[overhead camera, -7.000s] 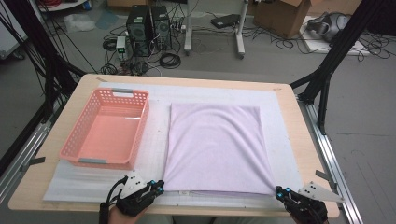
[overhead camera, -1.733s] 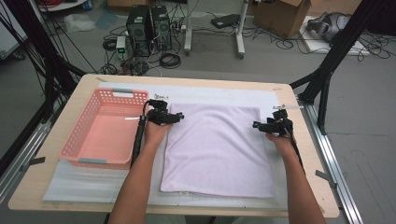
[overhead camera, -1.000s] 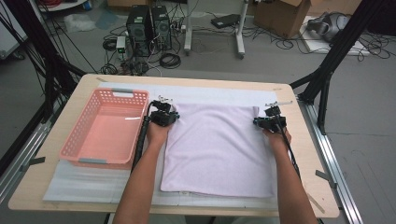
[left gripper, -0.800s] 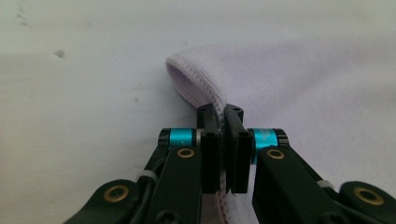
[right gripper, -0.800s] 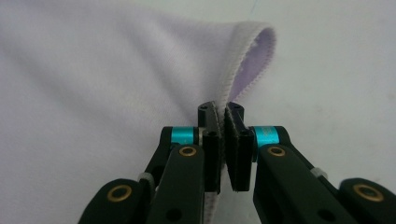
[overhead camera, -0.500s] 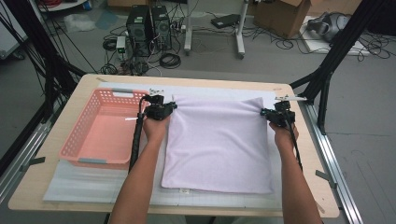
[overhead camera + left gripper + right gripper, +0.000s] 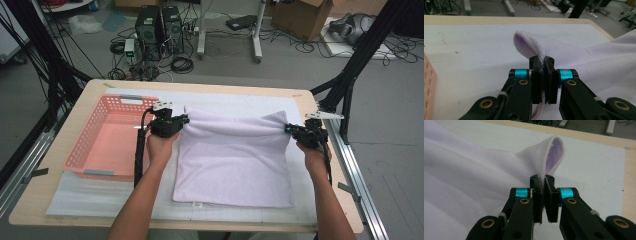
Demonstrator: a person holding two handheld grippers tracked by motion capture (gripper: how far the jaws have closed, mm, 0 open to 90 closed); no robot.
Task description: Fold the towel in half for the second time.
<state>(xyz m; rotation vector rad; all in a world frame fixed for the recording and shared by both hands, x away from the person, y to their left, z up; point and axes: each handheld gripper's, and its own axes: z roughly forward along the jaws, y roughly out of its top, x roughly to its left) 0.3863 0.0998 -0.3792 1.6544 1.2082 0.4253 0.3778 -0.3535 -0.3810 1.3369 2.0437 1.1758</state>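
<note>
Lilac cloth (image 7: pixel 235 160) lies in the lower middle of the high view, spread over a white mat (image 7: pixel 100 195) on a wooden table (image 7: pixel 60 150). Its near edge rests flat on the mat close to the bottom of the frame. Its far edge is raised off the mat and stretched in a line between the two grippers, sagging slightly at the centre.

Two bare forearms enter from the bottom of the frame, one on each side of the cloth. The left gripper (image 7: pixel 184 120), at centre left, is clamped on the far left corner of the cloth. In the left gripper view, its black jaws are pressed together on the stitched hem, and the corner (image 7: pixel 529 45) curls up and away beyond the tips. The right gripper (image 7: pixel 289 129), at centre right, is clamped on the far right corner. In the right gripper view, the jaws pinch the hem in the same way, with the corner (image 7: pixel 551 155) folded into a small loop above them.

A pink plastic basket (image 7: pixel 95 145) sits on the mat at the left of the frame, just beside the left gripper. Beyond the table, at the top of the frame, the grey floor holds cables, computer towers (image 7: pixel 160 27) and a cardboard box (image 7: pixel 300 15).
</note>
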